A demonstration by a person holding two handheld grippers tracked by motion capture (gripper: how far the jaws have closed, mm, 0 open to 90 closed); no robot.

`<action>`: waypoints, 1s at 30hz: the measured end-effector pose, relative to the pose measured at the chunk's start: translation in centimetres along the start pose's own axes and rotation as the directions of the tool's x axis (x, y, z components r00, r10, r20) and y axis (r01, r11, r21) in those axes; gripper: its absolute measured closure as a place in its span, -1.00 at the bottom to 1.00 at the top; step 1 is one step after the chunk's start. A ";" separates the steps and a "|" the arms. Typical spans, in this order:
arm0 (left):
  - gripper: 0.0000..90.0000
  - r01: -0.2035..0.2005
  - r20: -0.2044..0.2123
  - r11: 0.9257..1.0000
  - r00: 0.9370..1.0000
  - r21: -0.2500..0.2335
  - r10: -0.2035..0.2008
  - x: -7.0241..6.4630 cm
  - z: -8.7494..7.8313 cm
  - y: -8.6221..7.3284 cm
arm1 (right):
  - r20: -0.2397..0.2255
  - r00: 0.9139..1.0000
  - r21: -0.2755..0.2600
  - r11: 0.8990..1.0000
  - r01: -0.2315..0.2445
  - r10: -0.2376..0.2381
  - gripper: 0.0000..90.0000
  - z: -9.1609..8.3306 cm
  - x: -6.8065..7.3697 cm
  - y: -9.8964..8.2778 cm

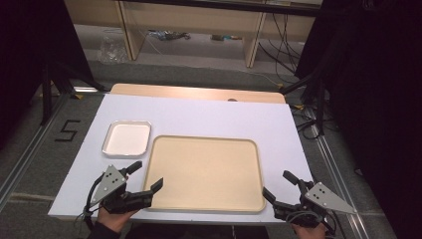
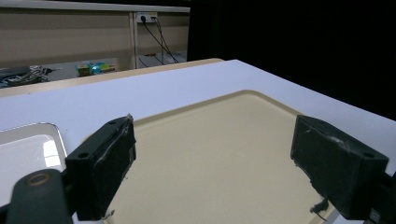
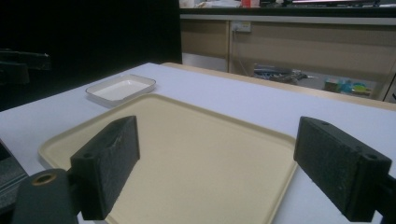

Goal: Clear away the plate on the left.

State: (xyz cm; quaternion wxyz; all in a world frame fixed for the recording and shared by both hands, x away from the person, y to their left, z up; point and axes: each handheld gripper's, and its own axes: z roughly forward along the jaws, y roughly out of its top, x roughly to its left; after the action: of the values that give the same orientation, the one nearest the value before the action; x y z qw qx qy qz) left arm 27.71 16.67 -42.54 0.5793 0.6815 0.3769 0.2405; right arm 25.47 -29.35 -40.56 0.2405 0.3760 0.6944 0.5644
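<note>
At the near left corner of the beige tray (image 1: pixel 206 172), the left hand-held gripper (image 1: pixel 148 174) hovers with its jaws wide apart and nothing between them; the right hand-held gripper (image 1: pixel 278 186) waits just beside the near right corner, also spread and empty. The tray lies flat in the middle of the white counter (image 1: pixel 199 112), its long axis running left to right, parallel to the near edge. I think a good grip needs both jaws lowered evenly over the raised rim, on opposite short sides, so the tray stays level. The small white dish (image 1: pixel 127 138) sits near its far left corner.
</note>
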 end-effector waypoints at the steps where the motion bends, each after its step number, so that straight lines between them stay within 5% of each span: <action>1: -0.69 0.001 0.000 1.000 1.000 0.003 -0.001 0.0 0.0 0.0 | -0.001 1.000 0.001 1.000 -0.002 0.002 -0.66 0.0 0.0 0.0; 24: -0.66 -0.009 -0.027 1.000 1.000 0.012 0.009 0.3 0.0 0.0 | -0.002 1.000 0.001 1.000 0.001 -0.001 -0.66 0.0 0.0 0.0; 30: -0.66 0.018 -0.079 1.000 0.997 0.019 -0.017 1.1 -0.2 0.1 | -0.003 1.000 0.000 1.000 0.003 -0.003 -0.66 0.0 0.0 0.0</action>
State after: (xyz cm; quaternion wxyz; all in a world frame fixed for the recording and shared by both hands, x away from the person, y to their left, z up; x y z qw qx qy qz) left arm 28.26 17.69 -42.57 0.5591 0.6740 0.4078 0.2585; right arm 25.50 -29.35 -40.58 0.2401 0.3741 0.6954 0.5646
